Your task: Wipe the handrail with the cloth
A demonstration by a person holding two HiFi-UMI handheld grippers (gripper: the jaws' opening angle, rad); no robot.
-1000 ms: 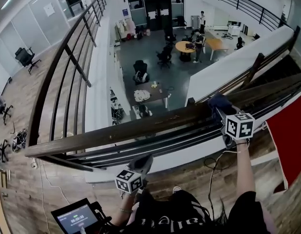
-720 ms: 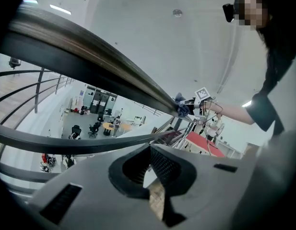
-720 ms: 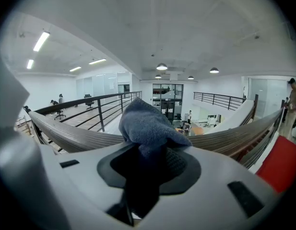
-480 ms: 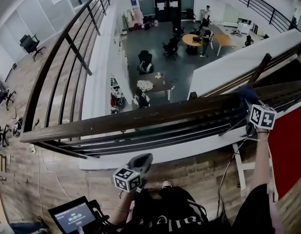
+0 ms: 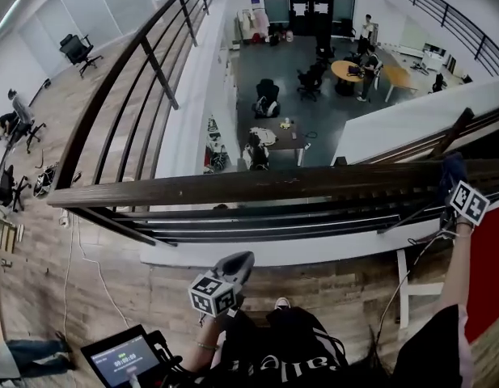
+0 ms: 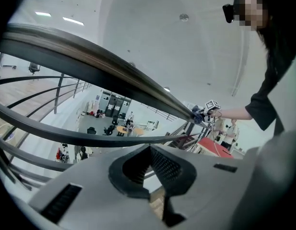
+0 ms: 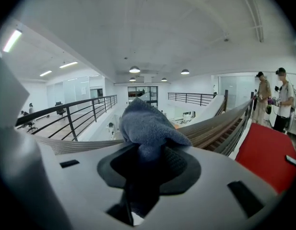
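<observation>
The dark wooden handrail (image 5: 257, 186) runs left to right across the head view. At its far right end, my right gripper (image 5: 454, 175) is shut on a blue-grey cloth (image 5: 452, 166) and presses it on the rail top. In the right gripper view the cloth (image 7: 148, 126) bulges out of the shut jaws of the right gripper (image 7: 150, 150), with the handrail (image 7: 219, 123) just beyond. My left gripper (image 5: 236, 264) hangs low, below the rail near my body, shut on nothing. In the left gripper view the left gripper (image 6: 150, 150) points up under the handrail (image 6: 90, 61); the distant right gripper (image 6: 205, 114) shows on it.
Black metal bars (image 5: 273, 225) run below the rail, with an open drop to a lower floor of desks and chairs (image 5: 314, 79). A red surface (image 5: 490, 269) lies at the right. A tablet (image 5: 126, 360) sits at bottom left. Two people (image 7: 272, 99) stand to the right.
My right gripper has slid the cloth rightward along the handrail, toward its far right end. The left gripper has stayed low by my body.
</observation>
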